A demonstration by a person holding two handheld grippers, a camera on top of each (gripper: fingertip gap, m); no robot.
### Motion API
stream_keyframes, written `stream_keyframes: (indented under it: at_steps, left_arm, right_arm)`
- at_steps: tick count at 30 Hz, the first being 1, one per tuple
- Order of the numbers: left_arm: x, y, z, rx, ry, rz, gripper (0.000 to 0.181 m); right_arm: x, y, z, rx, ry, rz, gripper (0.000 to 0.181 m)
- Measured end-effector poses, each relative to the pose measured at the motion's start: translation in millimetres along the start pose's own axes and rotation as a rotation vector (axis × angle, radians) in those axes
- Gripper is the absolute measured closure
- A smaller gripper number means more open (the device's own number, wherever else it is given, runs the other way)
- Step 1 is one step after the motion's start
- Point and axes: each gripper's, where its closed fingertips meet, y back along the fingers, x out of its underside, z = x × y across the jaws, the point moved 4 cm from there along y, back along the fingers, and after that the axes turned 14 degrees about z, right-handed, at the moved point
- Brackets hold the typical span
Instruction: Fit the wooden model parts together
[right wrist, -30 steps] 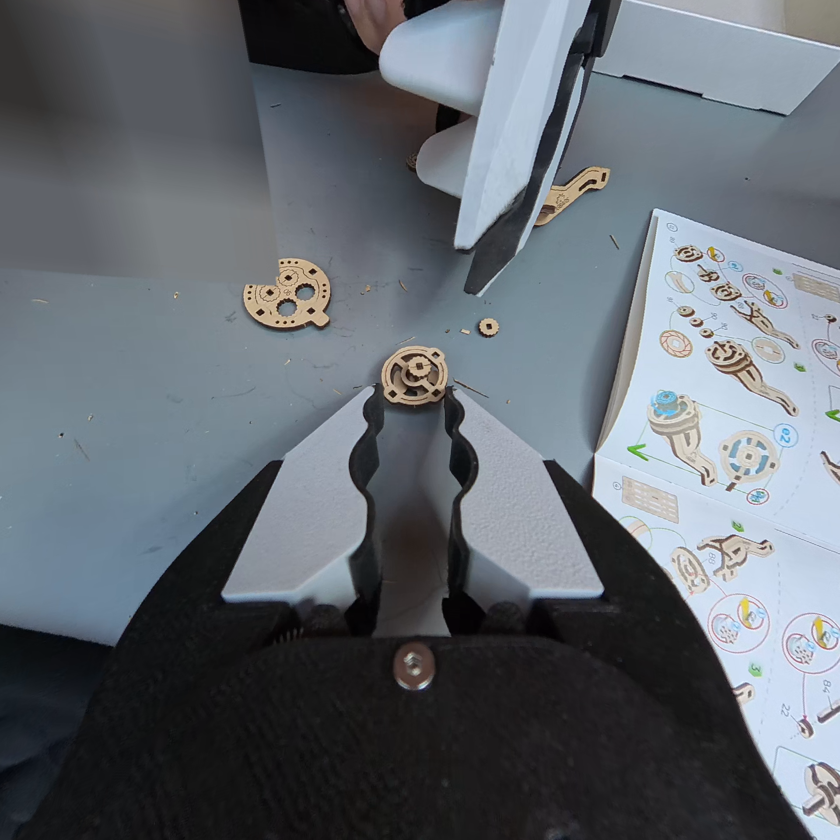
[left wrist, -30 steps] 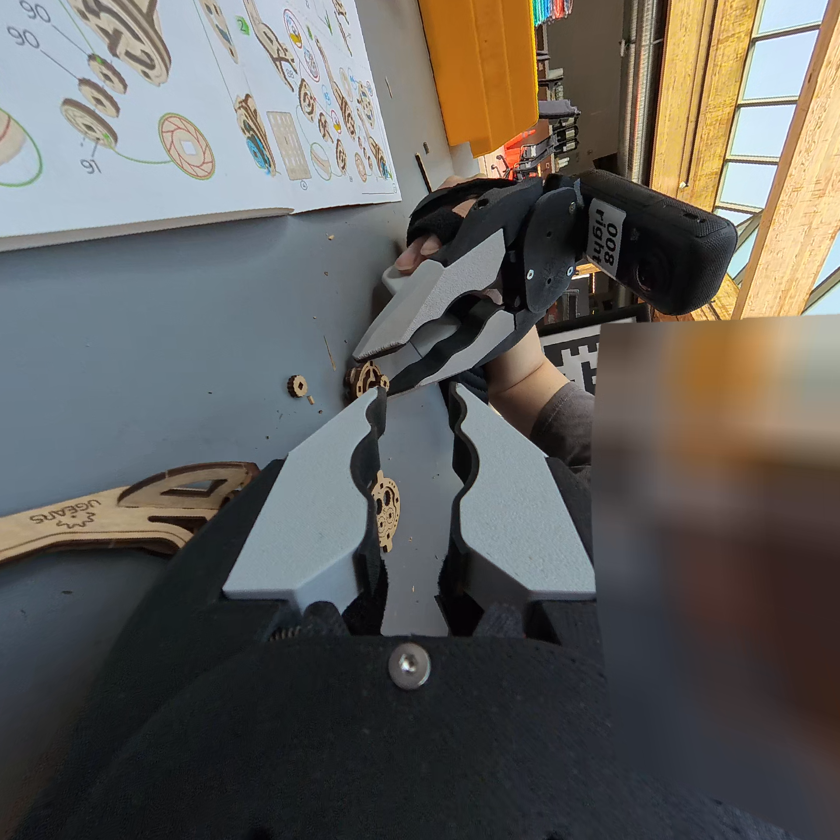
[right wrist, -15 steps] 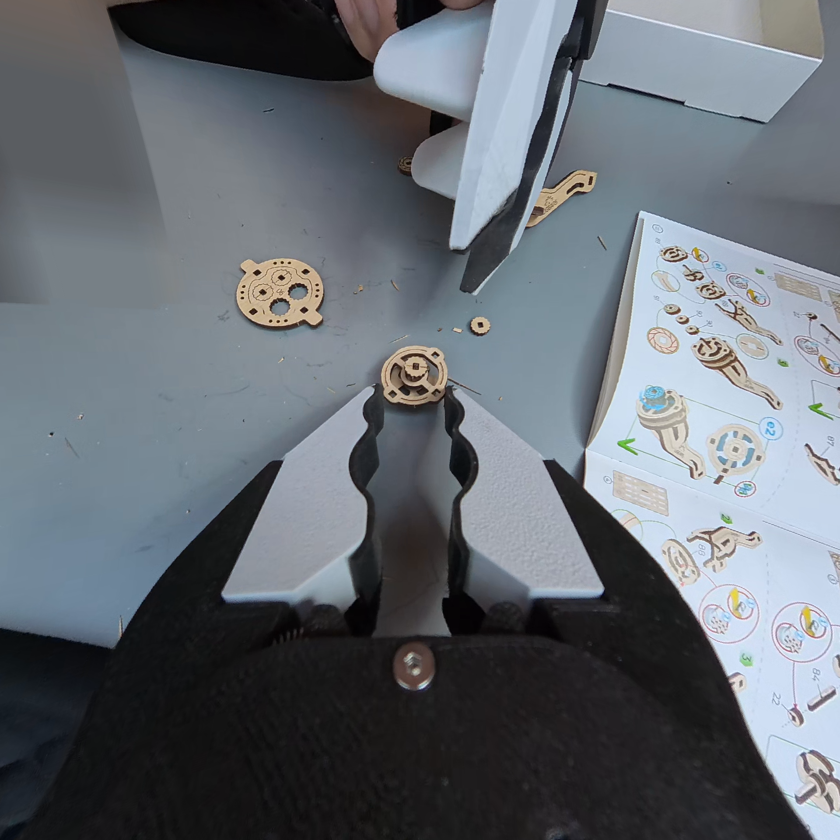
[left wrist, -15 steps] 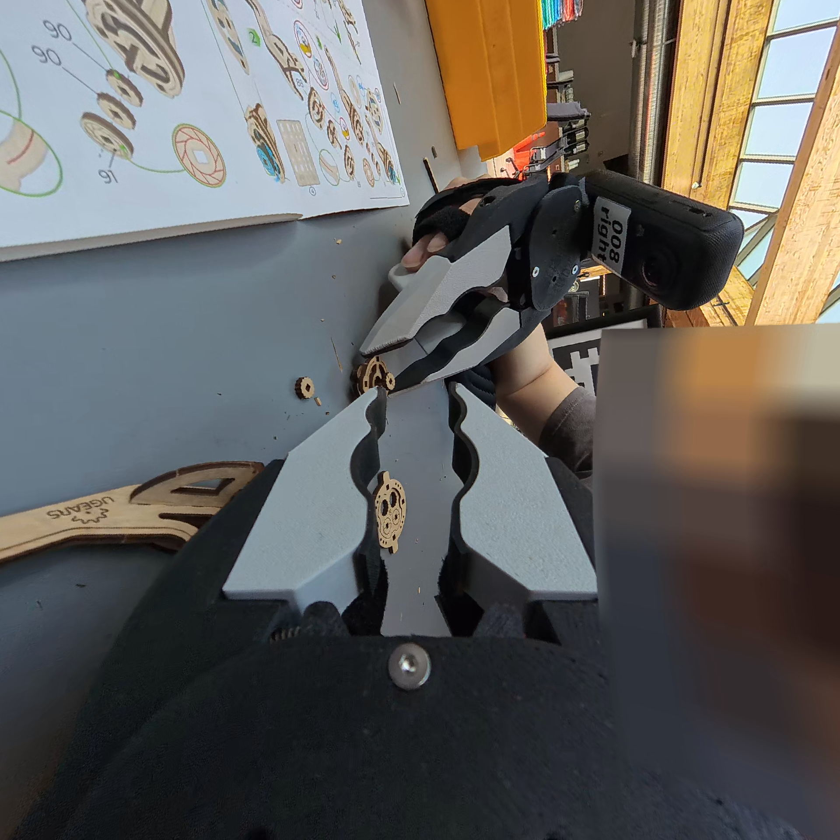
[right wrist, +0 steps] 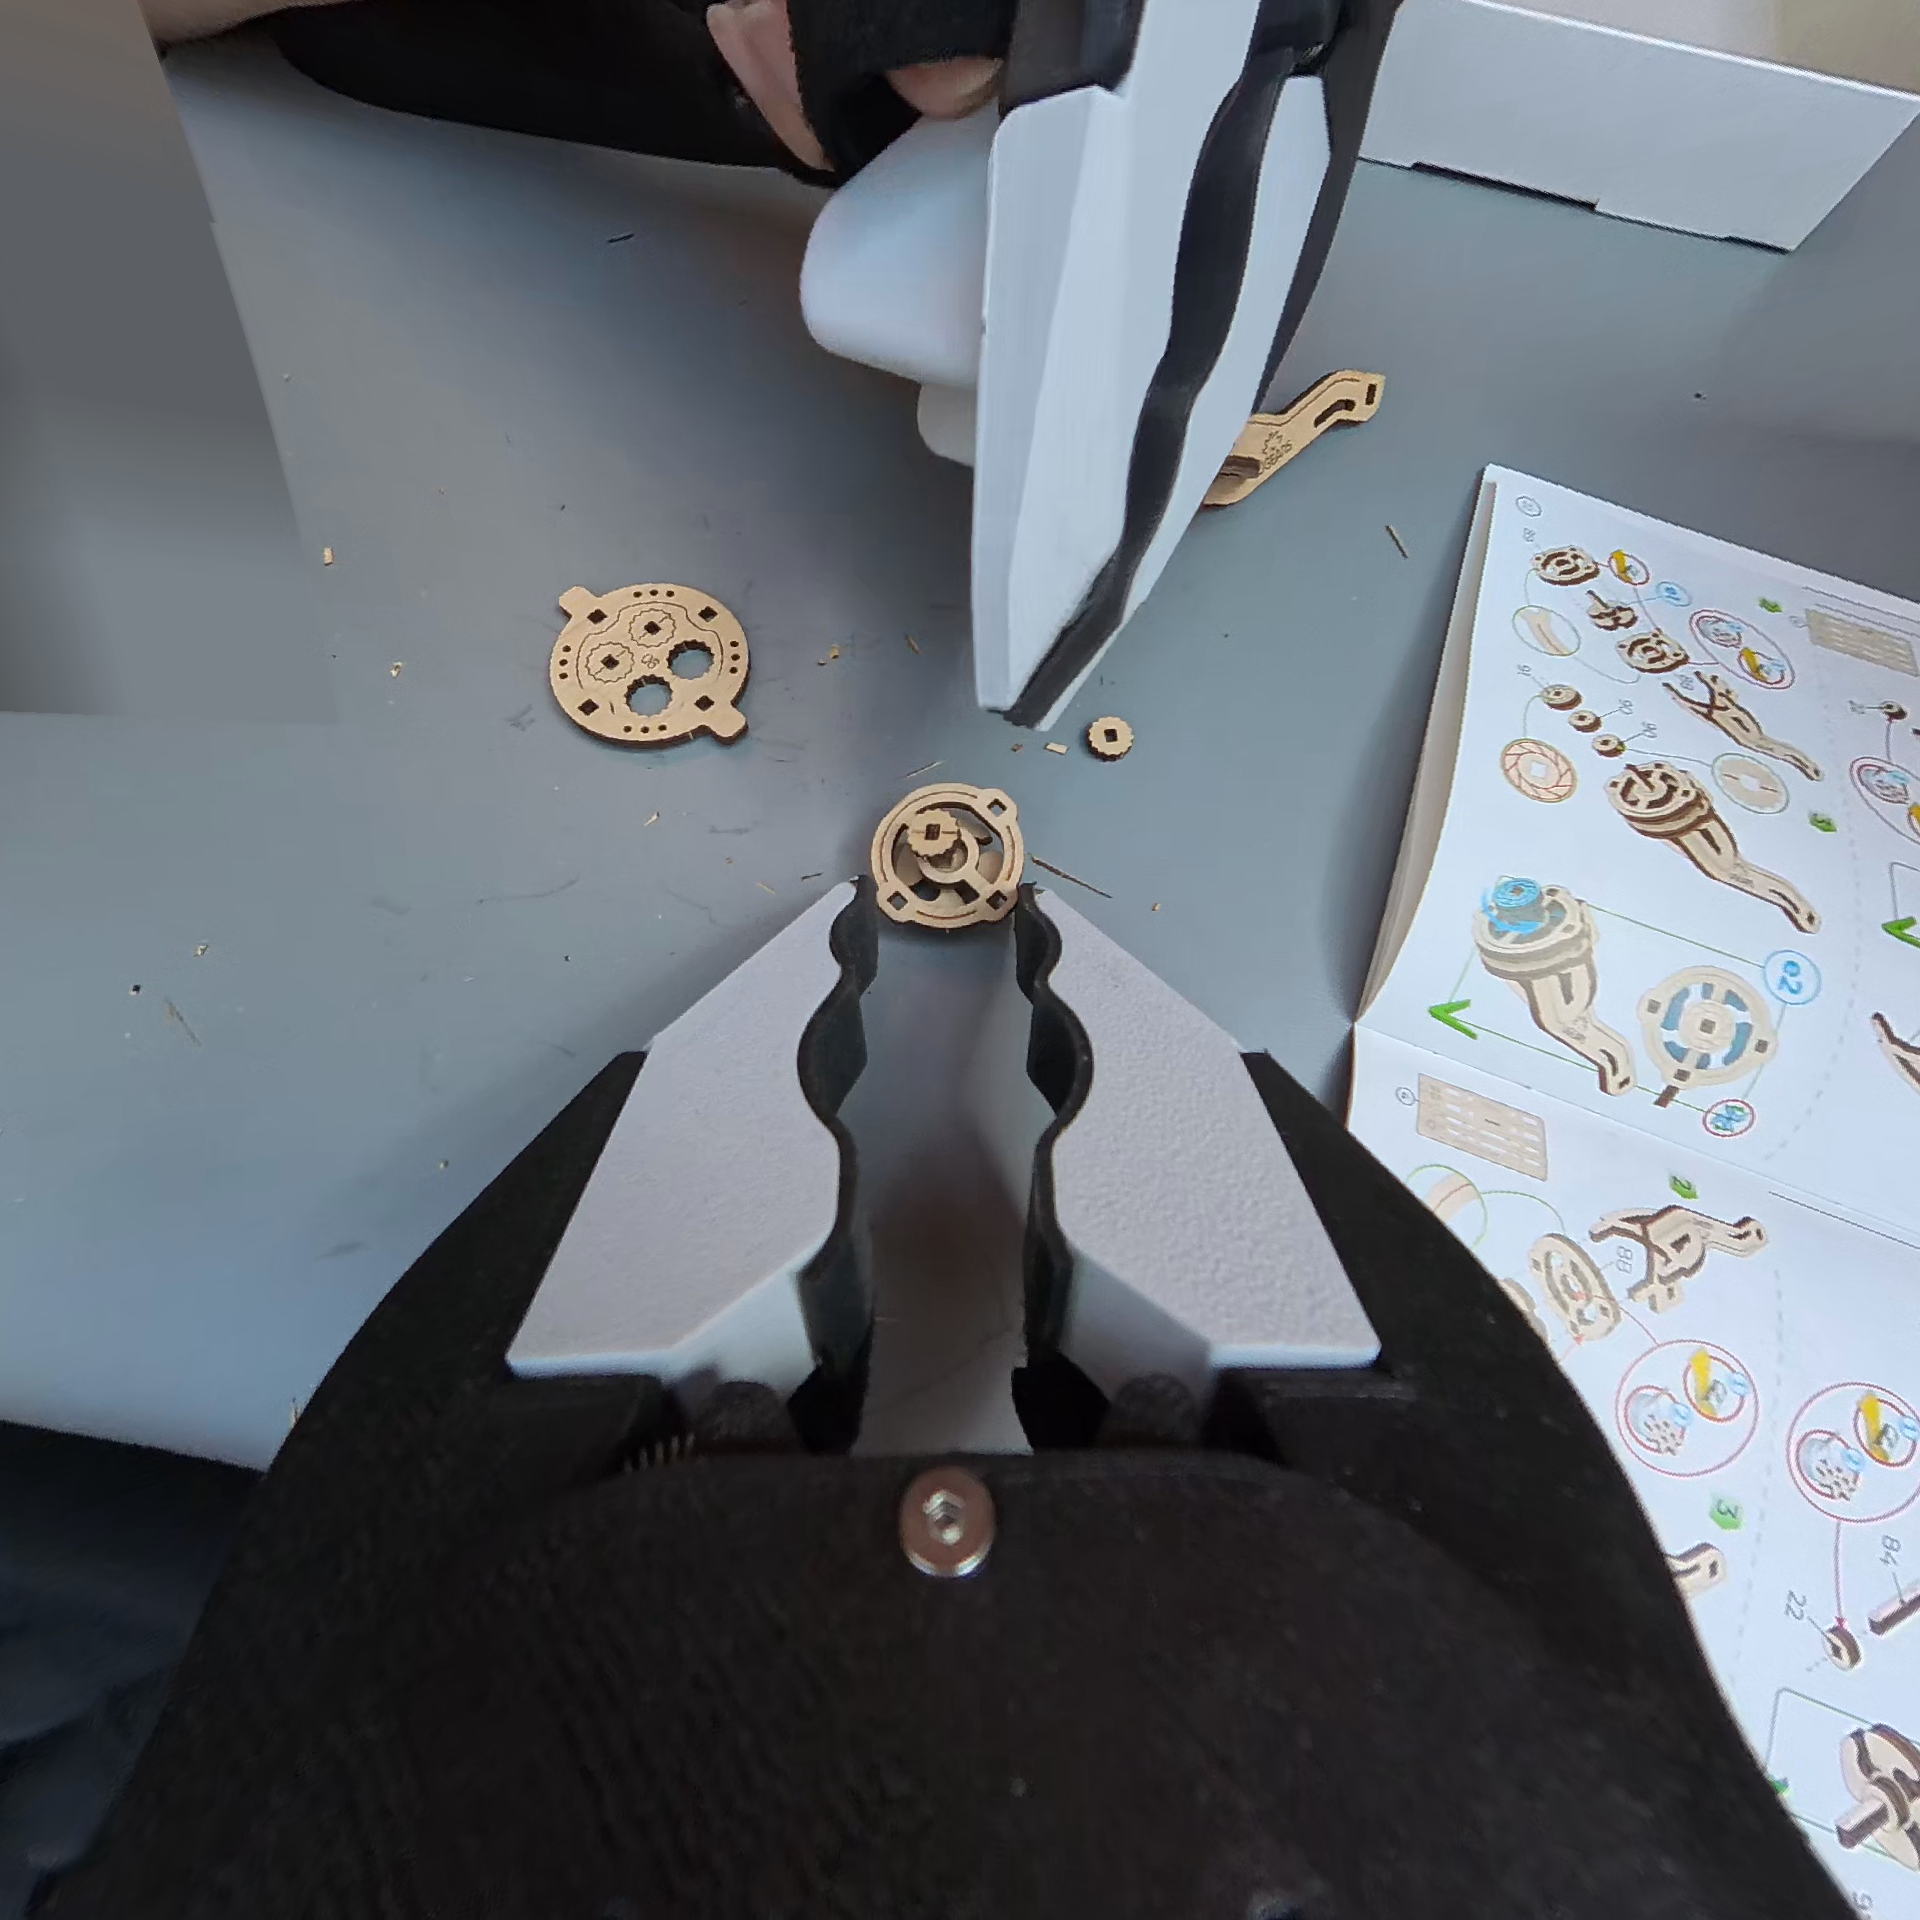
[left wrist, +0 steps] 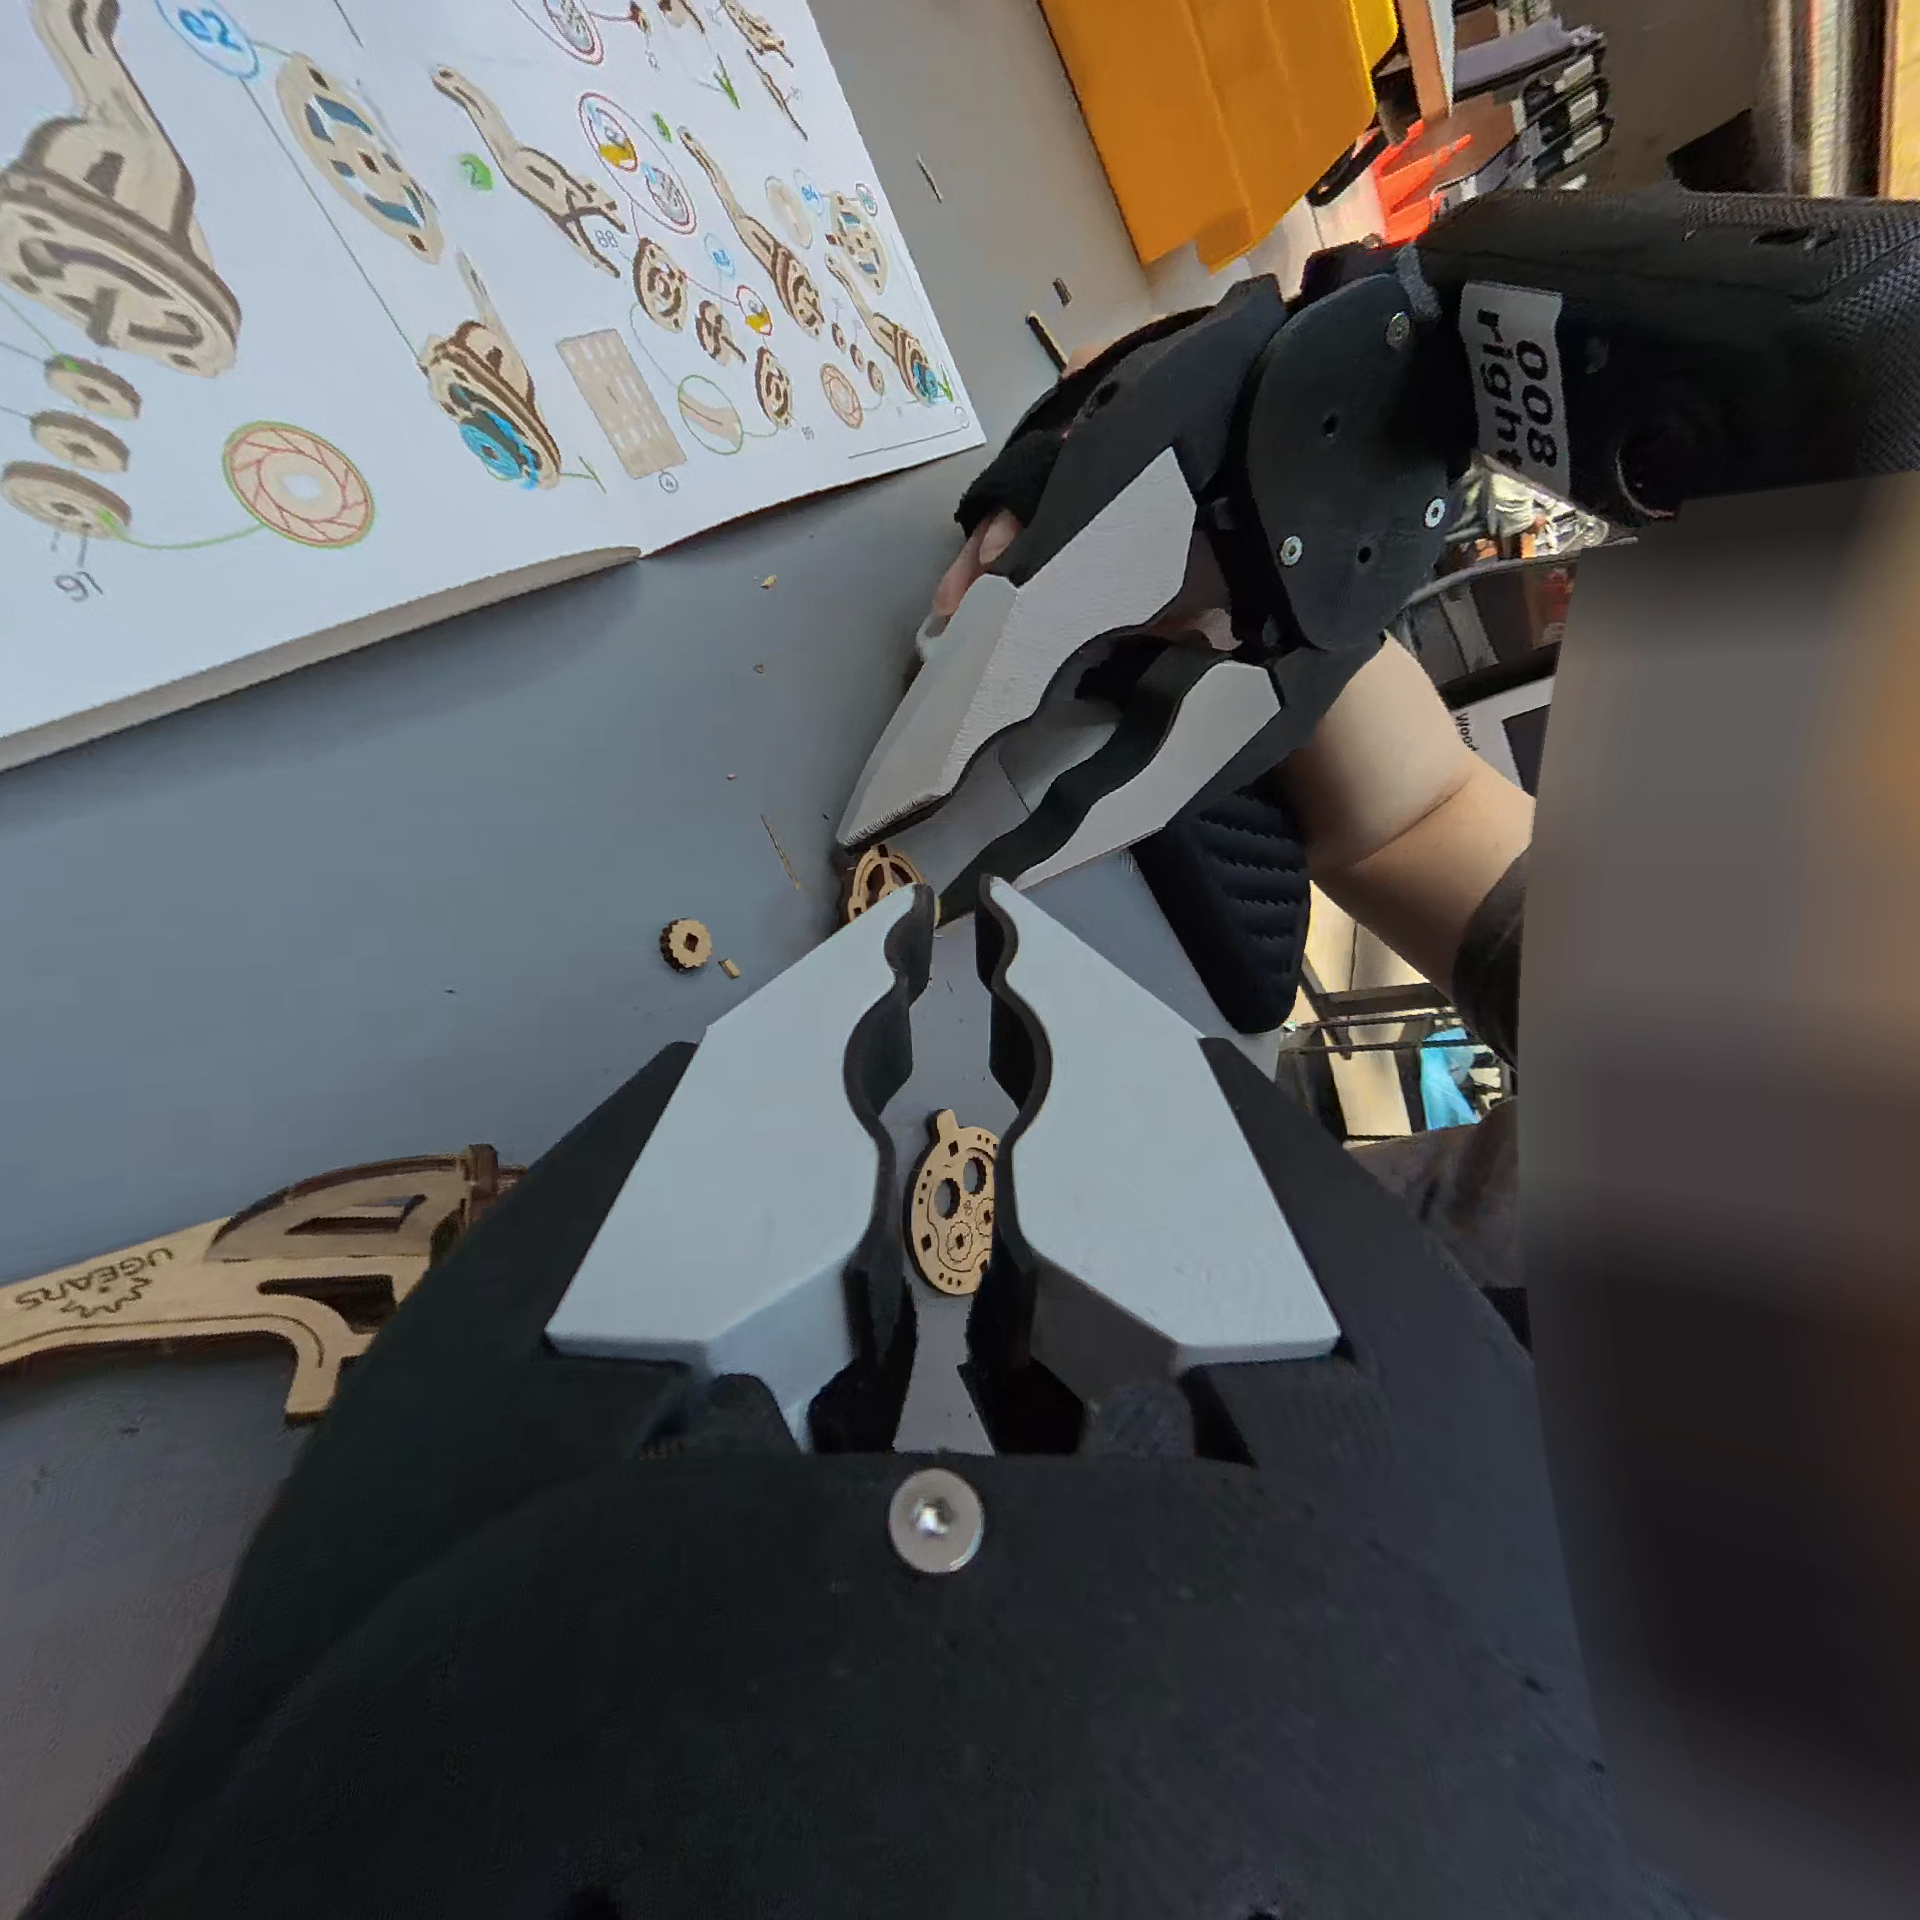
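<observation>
My right gripper (right wrist: 940, 902) is shut on a round wooden ring assembly (right wrist: 945, 857) with a small gear in its middle, held low at the grey table (right wrist: 364, 935). The ring also shows in the left wrist view (left wrist: 881, 878), at the right gripper's tips (left wrist: 912, 860). My left gripper (left wrist: 951, 912) is shut and empty, its tips just beside the ring; in the right wrist view it (right wrist: 1039, 709) points down at the table. A perforated wooden disc (right wrist: 649, 665) lies flat to the left, also visible behind my left fingers (left wrist: 951, 1216). A tiny gear (right wrist: 1110, 740) lies by the left gripper's tip.
An open instruction booklet (right wrist: 1662, 935) covers the table's right side. A long flat wooden arm piece (left wrist: 208, 1278) lies behind the left gripper. A white box (right wrist: 1621, 114) stands at the back and an orange bin (left wrist: 1226, 114) at the table's far edge. Wood crumbs are scattered about. My right gripper's tips are some 7 cm from the perforated wooden disc (right wrist: 649, 665). The left camera catches it too, in the left wrist view (left wrist: 966, 1199).
My left gripper's jaws have closed from open to nearly touching, and it has moved closer to the ring. My right gripper has kept its grip on the ring.
</observation>
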Motion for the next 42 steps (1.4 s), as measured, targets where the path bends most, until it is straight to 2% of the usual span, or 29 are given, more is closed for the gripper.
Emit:
stream_keyframes:
  at_steps: [6,15,27,42]
  left_arm:
    - [6.8,-6.8,13.5,-0.097,0.014,0.069,0.172]
    - [10.2,-14.7,18.3,-0.324,-0.111,0.138,0.172]
    - [12.1,-19.6,19.9,-0.294,-0.092,0.152,0.18]
    - [10.1,-22.8,16.4,-0.243,-0.078,0.131,0.18]
  right_arm:
    - [1.2,0.1,-1.2,0.001,-0.003,-0.001,0.156]
    - [0.9,0.5,-0.9,-0.002,-0.002,-0.009,0.156]
    - [-1.1,1.7,-0.8,0.008,0.006,-0.015,0.156]
    - [1.2,5.0,-1.0,0.016,0.024,-0.013,0.156]
